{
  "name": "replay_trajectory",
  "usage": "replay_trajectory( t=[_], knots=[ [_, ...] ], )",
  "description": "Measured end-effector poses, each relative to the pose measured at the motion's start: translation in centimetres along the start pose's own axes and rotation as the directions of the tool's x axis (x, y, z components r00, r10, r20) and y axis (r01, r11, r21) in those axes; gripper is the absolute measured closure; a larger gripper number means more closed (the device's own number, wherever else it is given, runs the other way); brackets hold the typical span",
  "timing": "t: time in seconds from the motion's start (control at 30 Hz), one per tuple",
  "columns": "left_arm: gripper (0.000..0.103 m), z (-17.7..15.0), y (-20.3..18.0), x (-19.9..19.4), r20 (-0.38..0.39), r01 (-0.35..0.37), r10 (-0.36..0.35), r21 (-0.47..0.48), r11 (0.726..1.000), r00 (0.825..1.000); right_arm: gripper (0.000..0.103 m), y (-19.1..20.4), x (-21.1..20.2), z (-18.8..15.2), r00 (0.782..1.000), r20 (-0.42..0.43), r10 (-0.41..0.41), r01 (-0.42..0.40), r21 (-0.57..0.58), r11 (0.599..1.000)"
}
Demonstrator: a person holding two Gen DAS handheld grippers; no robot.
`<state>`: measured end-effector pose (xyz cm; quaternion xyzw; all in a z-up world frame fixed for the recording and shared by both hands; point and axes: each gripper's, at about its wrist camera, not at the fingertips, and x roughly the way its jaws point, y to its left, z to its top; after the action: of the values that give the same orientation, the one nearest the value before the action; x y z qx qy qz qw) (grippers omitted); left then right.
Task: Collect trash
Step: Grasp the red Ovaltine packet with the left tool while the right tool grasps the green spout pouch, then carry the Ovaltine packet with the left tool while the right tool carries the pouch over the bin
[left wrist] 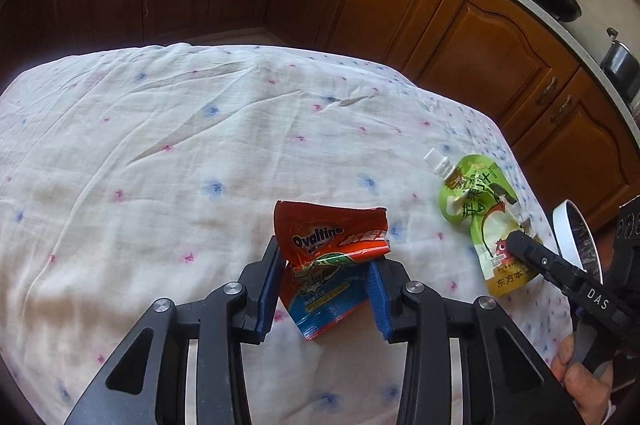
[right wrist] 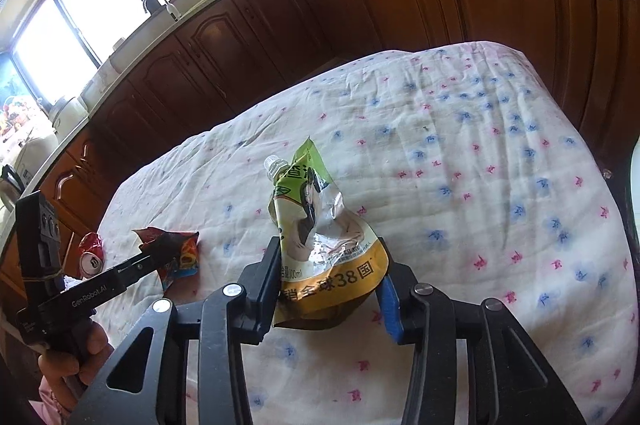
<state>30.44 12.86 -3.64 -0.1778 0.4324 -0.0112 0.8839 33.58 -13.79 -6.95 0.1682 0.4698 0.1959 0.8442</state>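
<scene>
A red and blue Ovaltine wrapper (left wrist: pixel 328 257) lies between the fingers of my left gripper (left wrist: pixel 326 289), whose jaws are closed against its sides on the cloth-covered table (left wrist: pixel 180 153). A green and yellow juice pouch (right wrist: pixel 320 245) with a white cap sits between the fingers of my right gripper (right wrist: pixel 330 289), whose jaws press on its lower end. The pouch (left wrist: pixel 480 213) and the right gripper's finger (left wrist: pixel 552 265) also show in the left wrist view. The wrapper (right wrist: pixel 176 253) and left gripper also show in the right wrist view.
A crushed red can (right wrist: pixel 91 253) lies beyond the table's left edge in the right wrist view. A white-rimmed bin (left wrist: pixel 576 241) stands beside the table's right edge. Brown kitchen cabinets (left wrist: pixel 440 13) surround the table.
</scene>
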Motion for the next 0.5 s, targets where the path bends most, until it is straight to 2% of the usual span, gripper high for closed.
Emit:
replay_trajectory(
  t=[0.2,0.5],
  knots=[
    [0.066,-0.9,-2.7,-1.4,-0.005,0.089,-0.089,0.064,0.994,0.996,0.061,-1.1,-3.7,-1.6,0.998,0.063,0.002,-0.005,0.06,0.998],
    [0.066,-3.0,-7.8,-2.0,-0.056,0.187,-0.179,0.178,0.966,0.982,0.061,-3.6,-10.6,-4.3,0.983,0.173,-0.058,0.033,0.14,0.99]
  ],
)
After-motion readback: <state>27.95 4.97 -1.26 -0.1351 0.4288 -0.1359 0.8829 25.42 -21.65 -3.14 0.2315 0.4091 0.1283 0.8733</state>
